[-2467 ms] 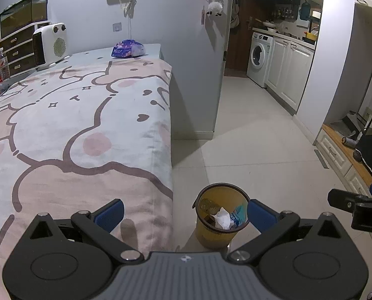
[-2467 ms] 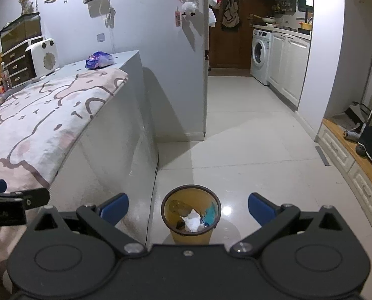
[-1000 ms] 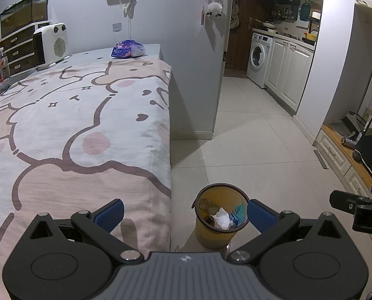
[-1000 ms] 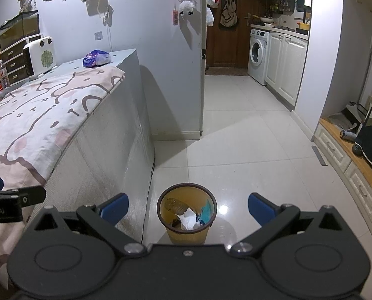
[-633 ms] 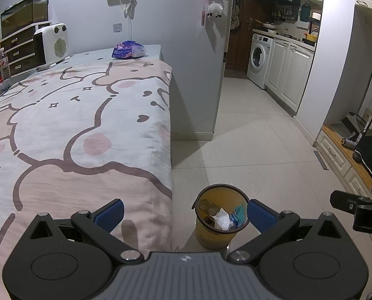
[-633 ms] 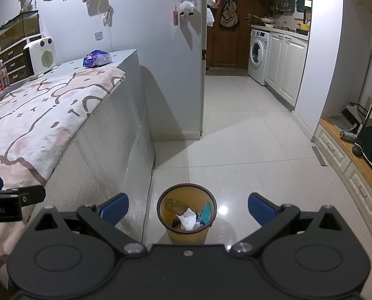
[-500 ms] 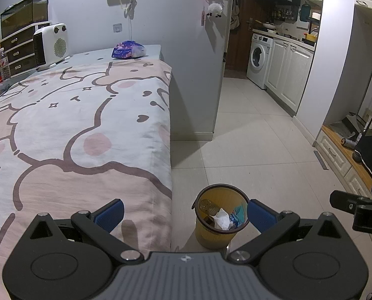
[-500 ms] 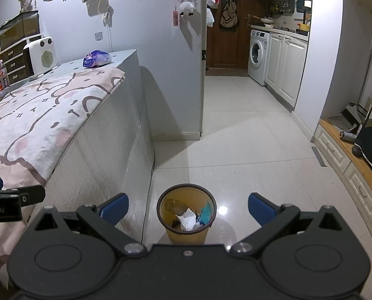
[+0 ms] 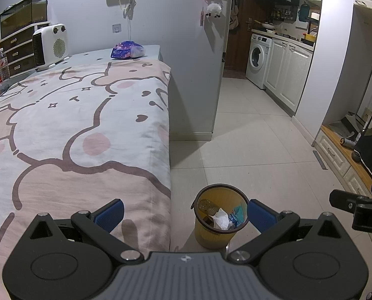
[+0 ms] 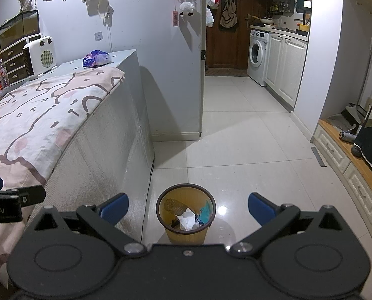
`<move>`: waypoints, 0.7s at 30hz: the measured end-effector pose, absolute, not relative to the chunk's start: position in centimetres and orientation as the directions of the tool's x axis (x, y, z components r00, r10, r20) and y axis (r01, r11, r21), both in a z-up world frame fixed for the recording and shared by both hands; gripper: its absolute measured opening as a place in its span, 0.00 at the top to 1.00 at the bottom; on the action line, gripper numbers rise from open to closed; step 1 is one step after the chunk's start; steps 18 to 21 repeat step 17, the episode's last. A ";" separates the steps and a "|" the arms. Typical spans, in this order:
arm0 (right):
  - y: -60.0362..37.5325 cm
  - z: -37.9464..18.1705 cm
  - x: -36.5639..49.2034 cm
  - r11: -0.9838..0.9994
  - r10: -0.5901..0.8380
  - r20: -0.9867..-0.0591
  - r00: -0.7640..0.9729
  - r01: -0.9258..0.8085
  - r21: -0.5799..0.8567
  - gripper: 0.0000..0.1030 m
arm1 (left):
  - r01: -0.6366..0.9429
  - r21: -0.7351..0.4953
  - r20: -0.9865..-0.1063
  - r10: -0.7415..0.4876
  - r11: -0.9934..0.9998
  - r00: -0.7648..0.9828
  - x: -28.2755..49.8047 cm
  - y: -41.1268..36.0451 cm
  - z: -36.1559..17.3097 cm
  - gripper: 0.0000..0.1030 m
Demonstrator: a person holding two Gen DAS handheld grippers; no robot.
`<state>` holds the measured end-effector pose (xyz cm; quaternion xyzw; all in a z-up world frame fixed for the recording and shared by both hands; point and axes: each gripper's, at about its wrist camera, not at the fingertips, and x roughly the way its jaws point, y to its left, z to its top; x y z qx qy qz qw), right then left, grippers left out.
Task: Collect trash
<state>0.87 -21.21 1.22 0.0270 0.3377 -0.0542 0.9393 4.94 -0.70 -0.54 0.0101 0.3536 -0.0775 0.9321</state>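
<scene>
A yellow waste bin (image 9: 219, 232) with a dark rim stands on the tiled floor beside the bed; it also shows in the right wrist view (image 10: 186, 232). Inside lie a crumpled white tissue (image 10: 187, 221), a clear plastic bottle (image 10: 173, 206) and a teal wrapper (image 10: 205, 211). My left gripper (image 9: 184, 215) is open and empty, above the bed's corner and the bin. My right gripper (image 10: 187, 208) is open and empty, straddling the bin from above. A purple packet (image 9: 127, 52) lies on the far end of the bed's platform.
The bed (image 9: 73, 130) with a pink cartoon cover fills the left. A white heater (image 9: 49, 46) and drawers stand at its far end. A wall corner (image 10: 200, 75) lies ahead, a kitchen with a washing machine (image 10: 258, 56) beyond. A low wooden bench (image 10: 355, 165) runs along the right.
Almost nothing: the right wrist view has shifted slightly, the bin sitting a little further left and lower than 2.5 s ago. Both grippers stay open.
</scene>
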 end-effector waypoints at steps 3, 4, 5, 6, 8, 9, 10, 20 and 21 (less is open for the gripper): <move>-21.2 1.2 0.9 0.993 -0.083 -0.638 0.766 0.120 0.014 0.00 | 0.152 -0.036 -0.661 -0.137 0.988 0.738 5.0 -0.7 -0.5 0.00; -21.2 1.3 0.9 0.993 -0.083 -0.638 0.766 0.120 0.014 0.00 | 0.152 -0.035 -0.661 -0.137 0.988 0.738 5.0 -0.7 -0.5 0.00; -21.2 1.3 0.9 0.993 -0.083 -0.638 0.766 0.119 0.014 0.00 | 0.152 -0.036 -0.661 -0.137 0.988 0.738 4.9 -0.7 -0.6 0.00; -21.2 1.2 0.9 0.993 -0.084 -0.637 0.766 0.120 0.014 0.00 | 0.152 -0.037 -0.660 -0.138 0.988 0.738 4.9 -0.7 -0.6 0.00; -21.2 1.3 0.9 0.993 -0.084 -0.637 0.766 0.120 0.014 0.00 | 0.152 -0.038 -0.659 -0.139 0.988 0.739 4.9 -0.7 -0.5 0.00; -21.2 1.2 0.9 0.993 -0.084 -0.637 0.766 0.120 0.014 0.00 | 0.152 -0.039 -0.658 -0.140 0.988 0.740 4.8 -0.7 -0.4 0.00; -21.2 1.2 0.9 0.993 -0.084 -0.637 0.766 0.120 0.014 0.00 | 0.152 -0.040 -0.658 -0.140 0.988 0.740 4.9 -0.7 -0.4 0.00; -21.2 1.3 0.9 0.993 -0.084 -0.637 0.766 0.120 0.013 0.00 | 0.154 -0.038 -0.656 -0.141 0.987 0.741 4.7 -0.8 -0.4 0.00; -21.2 1.3 0.9 0.993 -0.084 -0.637 0.766 0.120 0.013 0.00 | 0.154 -0.038 -0.656 -0.141 0.987 0.741 4.7 -0.8 -0.4 0.00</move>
